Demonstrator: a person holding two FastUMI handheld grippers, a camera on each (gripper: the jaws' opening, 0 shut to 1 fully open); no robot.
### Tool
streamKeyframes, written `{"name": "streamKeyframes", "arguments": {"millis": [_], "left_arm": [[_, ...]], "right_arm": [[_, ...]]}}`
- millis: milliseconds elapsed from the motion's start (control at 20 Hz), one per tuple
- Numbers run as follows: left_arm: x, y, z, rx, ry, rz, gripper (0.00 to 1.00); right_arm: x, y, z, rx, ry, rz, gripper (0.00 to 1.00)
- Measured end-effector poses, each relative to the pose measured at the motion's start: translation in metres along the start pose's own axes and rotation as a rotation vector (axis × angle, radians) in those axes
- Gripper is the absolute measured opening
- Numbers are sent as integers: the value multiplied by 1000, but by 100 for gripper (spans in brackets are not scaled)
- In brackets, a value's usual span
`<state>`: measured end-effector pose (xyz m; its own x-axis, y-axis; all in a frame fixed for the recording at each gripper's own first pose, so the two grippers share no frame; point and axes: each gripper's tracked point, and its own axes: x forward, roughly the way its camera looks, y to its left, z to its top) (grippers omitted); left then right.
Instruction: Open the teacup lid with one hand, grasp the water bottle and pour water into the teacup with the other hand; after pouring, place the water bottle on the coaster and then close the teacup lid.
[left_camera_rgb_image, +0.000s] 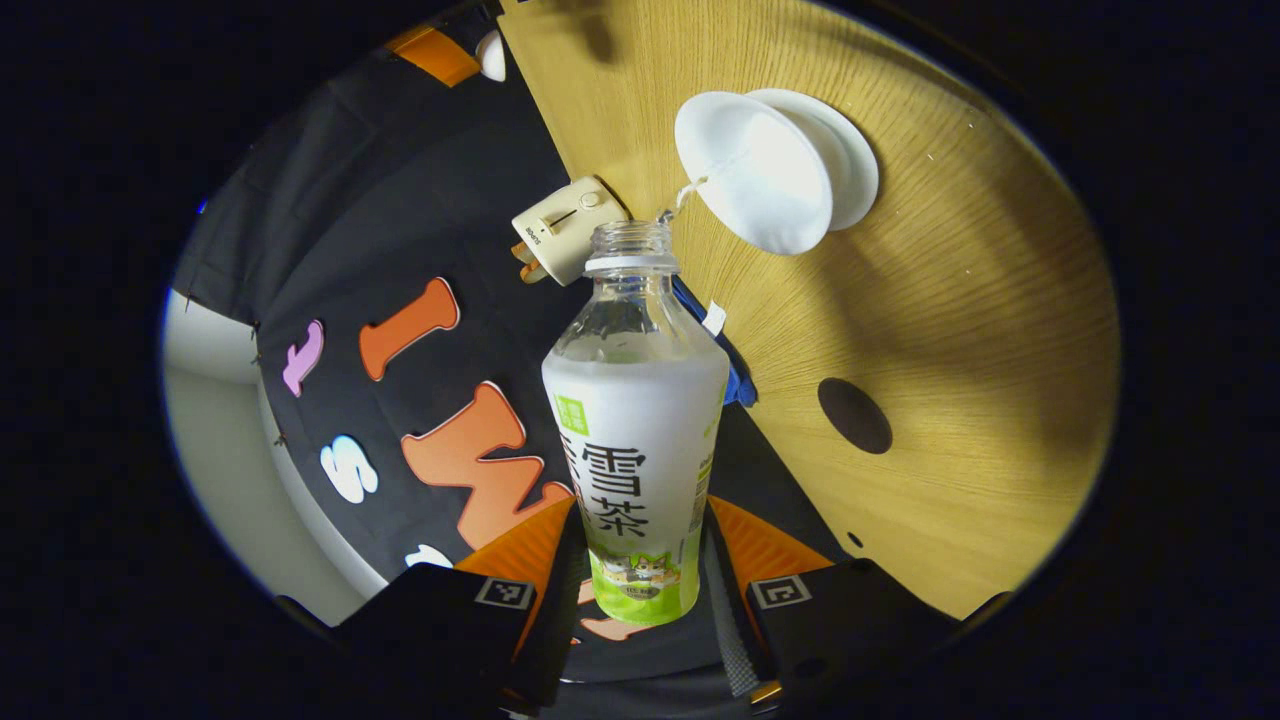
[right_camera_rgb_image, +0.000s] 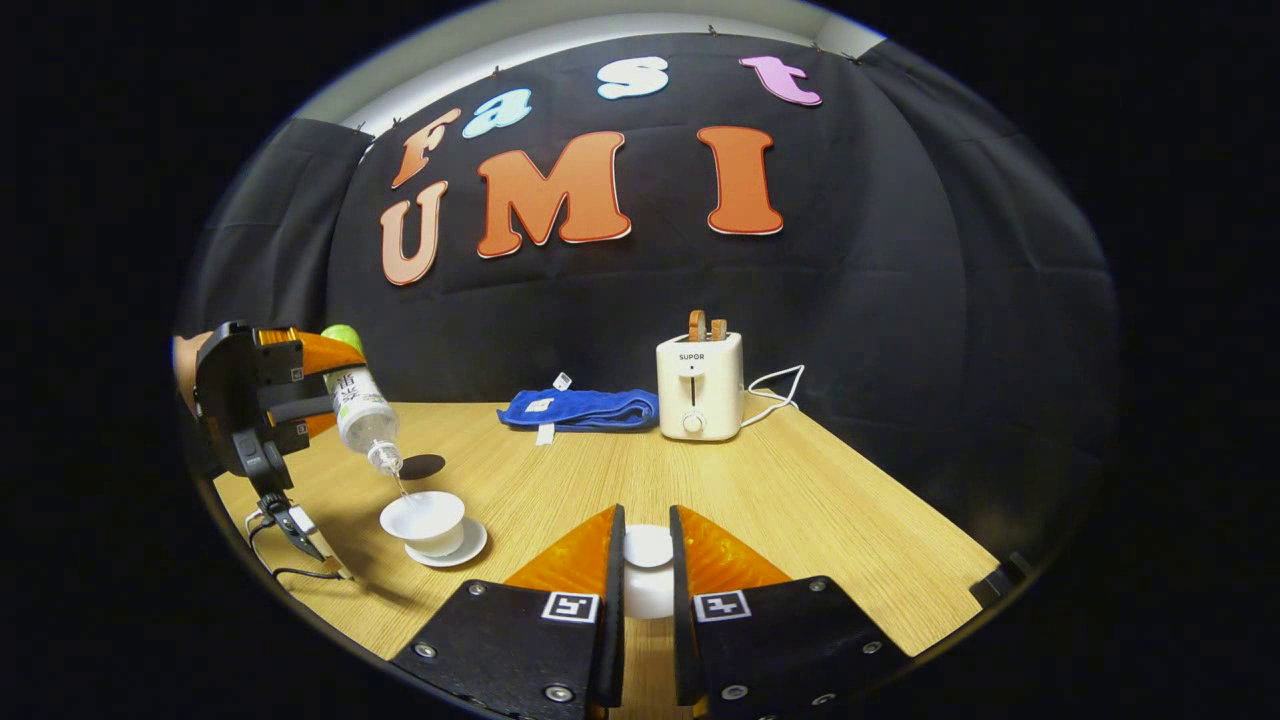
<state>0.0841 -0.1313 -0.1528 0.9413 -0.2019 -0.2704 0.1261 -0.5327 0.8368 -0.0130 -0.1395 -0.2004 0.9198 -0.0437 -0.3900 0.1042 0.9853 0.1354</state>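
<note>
At far left in the right gripper view, the left gripper (right_camera_rgb_image: 330, 395) clamps the tilted water bottle (right_camera_rgb_image: 362, 405) by its labelled body; thin plastic will likely dent, so a moderate squeeze suits. A thin stream falls into the open white teacup (right_camera_rgb_image: 423, 520) on its saucer (right_camera_rgb_image: 470, 547). The dark coaster (right_camera_rgb_image: 421, 465) lies behind. The right gripper (right_camera_rgb_image: 646, 565) pinches the fragile-looking teacup lid (right_camera_rgb_image: 647, 550).

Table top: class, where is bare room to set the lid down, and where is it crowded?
Bare wood lies on the table between the toaster and the right gripper. More lies between the towel and the teacup. It is crowded around the teacup, under the bottle, beside the coaster.
</note>
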Motion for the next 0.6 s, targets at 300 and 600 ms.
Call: {"name": "streamKeyframes", "arguments": {"millis": [300,600], "left_arm": [[2,41,-23,66,24,58,63],[0,49,-27,102,21,73,63]], "right_arm": [[0,1,3,7,2,2,20],[-1,7,3,-4,6,12,20]]}}
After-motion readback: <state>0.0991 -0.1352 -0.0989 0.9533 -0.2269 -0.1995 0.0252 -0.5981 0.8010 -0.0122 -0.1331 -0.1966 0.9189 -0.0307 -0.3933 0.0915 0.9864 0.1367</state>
